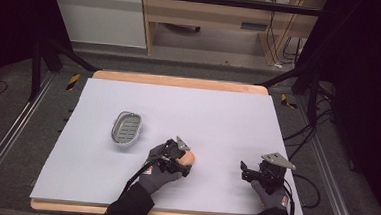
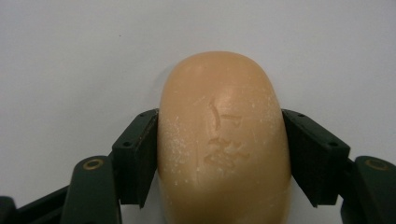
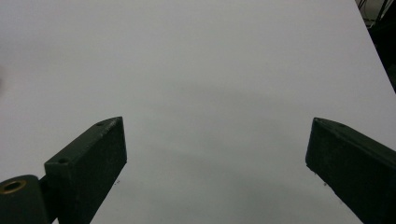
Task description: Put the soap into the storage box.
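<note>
Clamping the tan soap bar (image 2: 223, 140) between left gripper (image 2: 219, 158) pads, just right of the empty grey soap dish (image 1: 126, 128); right gripper (image 3: 215, 158) gaping wide, well right of the dish.

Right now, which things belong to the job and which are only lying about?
In the job: soap, gripped by the left gripper; soap dish, probably where it goes.
Lying about: right gripper, open and idle; cables beside the table.

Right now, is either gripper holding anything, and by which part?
The left gripper holds the soap, its jaws pressed on the two long sides. The right gripper is open, holding nothing.
</note>
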